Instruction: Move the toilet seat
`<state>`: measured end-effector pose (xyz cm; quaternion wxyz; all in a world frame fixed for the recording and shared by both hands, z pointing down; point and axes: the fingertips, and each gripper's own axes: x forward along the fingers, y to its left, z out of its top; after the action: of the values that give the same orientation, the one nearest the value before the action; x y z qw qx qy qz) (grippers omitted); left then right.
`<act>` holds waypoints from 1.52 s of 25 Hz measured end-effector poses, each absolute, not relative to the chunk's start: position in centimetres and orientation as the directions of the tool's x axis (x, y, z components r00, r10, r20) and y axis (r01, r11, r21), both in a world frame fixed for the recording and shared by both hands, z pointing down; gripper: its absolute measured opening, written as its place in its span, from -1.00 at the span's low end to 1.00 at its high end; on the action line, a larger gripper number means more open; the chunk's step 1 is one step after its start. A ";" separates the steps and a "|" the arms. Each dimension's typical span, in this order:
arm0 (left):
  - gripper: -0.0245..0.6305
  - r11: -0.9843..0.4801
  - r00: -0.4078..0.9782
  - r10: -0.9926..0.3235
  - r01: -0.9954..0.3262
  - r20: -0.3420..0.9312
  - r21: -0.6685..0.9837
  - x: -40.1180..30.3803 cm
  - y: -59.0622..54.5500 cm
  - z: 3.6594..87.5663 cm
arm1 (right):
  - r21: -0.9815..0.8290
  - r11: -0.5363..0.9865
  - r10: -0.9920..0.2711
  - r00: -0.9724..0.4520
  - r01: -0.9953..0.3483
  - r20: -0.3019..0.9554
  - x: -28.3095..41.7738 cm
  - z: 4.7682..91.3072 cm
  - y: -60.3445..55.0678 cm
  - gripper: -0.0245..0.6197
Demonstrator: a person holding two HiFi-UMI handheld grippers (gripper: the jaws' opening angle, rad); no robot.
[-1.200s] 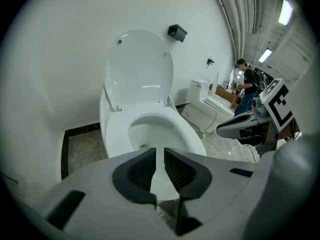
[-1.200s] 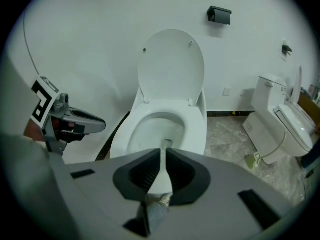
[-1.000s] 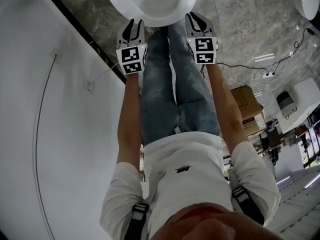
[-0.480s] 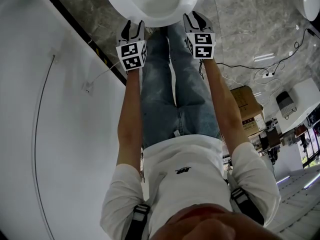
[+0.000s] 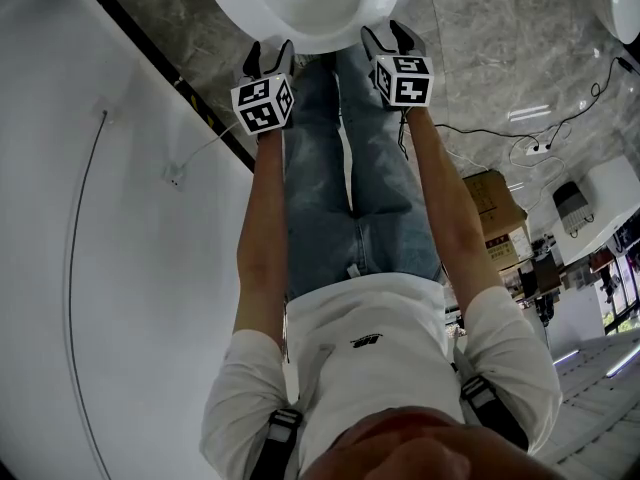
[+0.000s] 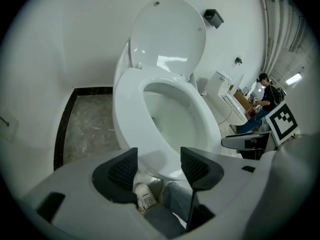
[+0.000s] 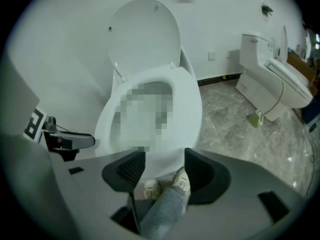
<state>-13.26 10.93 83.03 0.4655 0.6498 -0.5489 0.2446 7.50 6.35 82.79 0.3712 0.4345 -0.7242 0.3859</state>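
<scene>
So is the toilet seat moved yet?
Looks nearly done: the seat lies flat on the bowl, and the lid stands up. In hand: the left tool and right tool hover at its front edge; their jaws have just been opening, pinching nothing. Left: pulling both tools away, I think.

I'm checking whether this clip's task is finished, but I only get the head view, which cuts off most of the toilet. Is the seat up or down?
Observer: Down. In the left gripper view the seat lies lowered; only the lid stands upright.
Operator: Is either gripper holding it?
Observer: No. The left gripper has just been opening its jaws; they stand apart, gripping nothing, short of the seat's front edge.
Operator: And the right?
Observer: The right gripper likewise: its jaws have just been opening, and only the person's shoes show through the gap.
</scene>
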 end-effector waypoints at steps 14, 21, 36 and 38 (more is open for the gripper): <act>0.11 0.125 0.241 -0.444 -0.937 0.863 0.326 -13.9 10.4 85.6 | -0.363 0.171 -0.344 -0.401 -0.916 0.849 7.6 84.9 5.4 -0.08; 0.11 0.134 0.286 -0.427 -0.918 0.858 0.373 -13.2 10.1 86.3 | -0.365 0.188 -0.342 -0.409 -0.912 0.846 6.8 85.4 5.5 -0.08; 0.11 0.137 0.263 -0.439 -0.925 0.859 0.354 -13.3 10.4 84.7 | -0.340 0.208 -0.369 -0.396 -0.917 0.841 7.1 83.6 5.8 -0.08; 0.11 0.139 0.260 -0.445 -0.925 0.857 0.353 -13.2 10.4 84.3 | -0.341 0.210 -0.373 -0.397 -0.917 0.839 7.2 83.2 5.9 -0.08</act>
<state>-13.20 10.36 84.30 0.5058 0.6117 -0.5600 0.2375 7.20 5.87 83.18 0.3112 0.4524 -0.7127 0.4365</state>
